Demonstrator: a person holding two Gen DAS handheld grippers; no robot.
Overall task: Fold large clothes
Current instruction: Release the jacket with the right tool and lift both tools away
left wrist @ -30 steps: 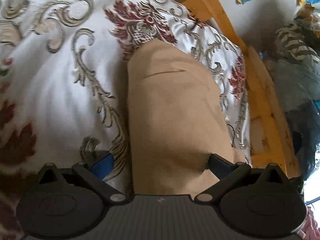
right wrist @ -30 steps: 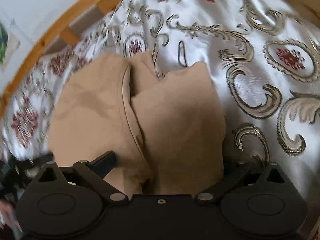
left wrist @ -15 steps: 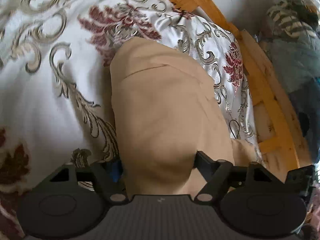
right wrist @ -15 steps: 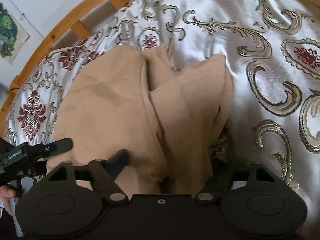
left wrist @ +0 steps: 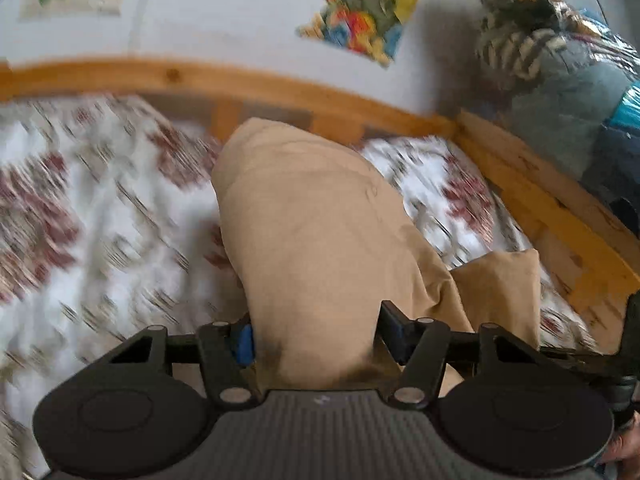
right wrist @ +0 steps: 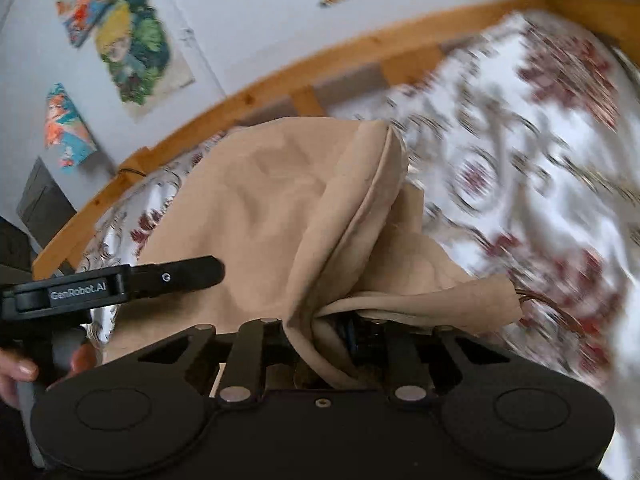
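Observation:
A tan garment [left wrist: 320, 220] lies bunched on a patterned satin bedspread [left wrist: 100, 220]. My left gripper [left wrist: 318, 334] has a thick fold of it filling the gap between its fingers; the jaws are closing and the pads press into the cloth. In the right wrist view the garment [right wrist: 248, 208] drapes up from the bed, its edge gathered into my right gripper [right wrist: 336, 328], whose jaws are closing on the bunched cloth. Cloth hides the right fingertips. One left finger [right wrist: 188, 274] shows at the left, with a hand [right wrist: 16, 368] on its handle.
A wooden bed frame [left wrist: 280, 84] runs along the far side and right of the bed, against a pale wall with colourful posters [right wrist: 132, 44]. A heap of bagged clothes [left wrist: 560, 92] stands beyond the frame at the right.
Both grippers have closed on the tan garment and risen, lifting its near edge off the bed. Both views have tilted up, so the wall and posters now show.

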